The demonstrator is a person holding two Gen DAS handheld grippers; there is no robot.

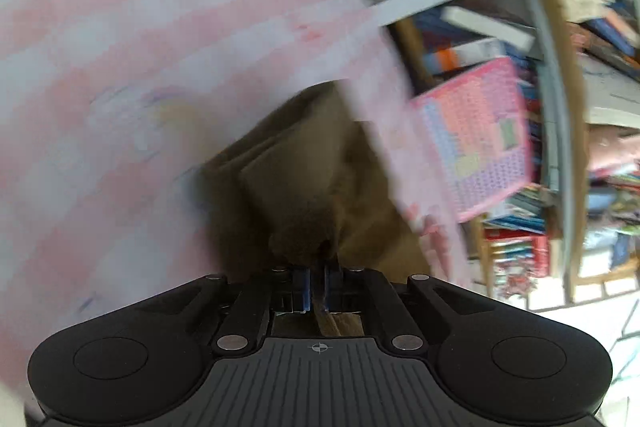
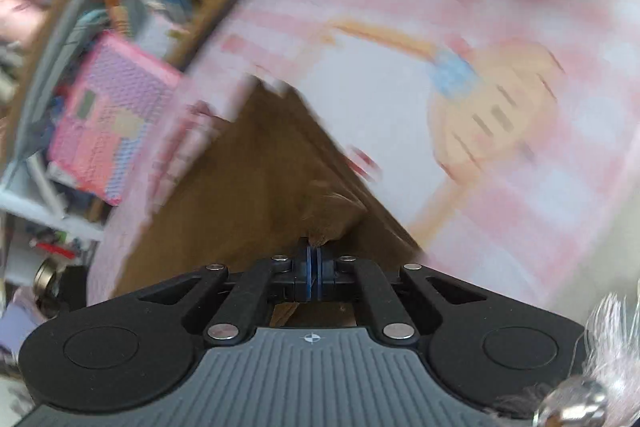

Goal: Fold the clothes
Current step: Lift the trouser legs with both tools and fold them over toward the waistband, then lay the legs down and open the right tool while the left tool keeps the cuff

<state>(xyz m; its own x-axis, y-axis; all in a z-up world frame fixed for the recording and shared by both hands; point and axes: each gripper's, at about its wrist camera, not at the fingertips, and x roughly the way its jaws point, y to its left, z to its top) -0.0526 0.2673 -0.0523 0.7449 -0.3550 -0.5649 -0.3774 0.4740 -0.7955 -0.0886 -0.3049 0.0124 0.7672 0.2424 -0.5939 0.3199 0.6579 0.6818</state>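
A brown garment (image 1: pixel 304 183) stretches out ahead of my left gripper (image 1: pixel 318 271), which is shut on its edge, the cloth pinched between the blue pads. In the right wrist view the same brown garment (image 2: pixel 256 183) runs forward from my right gripper (image 2: pixel 314 259), also shut on a corner of it. Under the garment lies a pink-and-white checked sheet (image 1: pixel 120 67) with a cartoon print (image 2: pixel 492 107). Both views are blurred by motion.
Beyond the sheet's edge stand cluttered shelves with books and boxes (image 1: pixel 520 39). A pink and purple patterned box (image 1: pixel 476 135) leans there, and the right wrist view shows this pink box (image 2: pixel 108 123) too. A furry sleeve trim (image 2: pixel 608 359) shows at the lower right.
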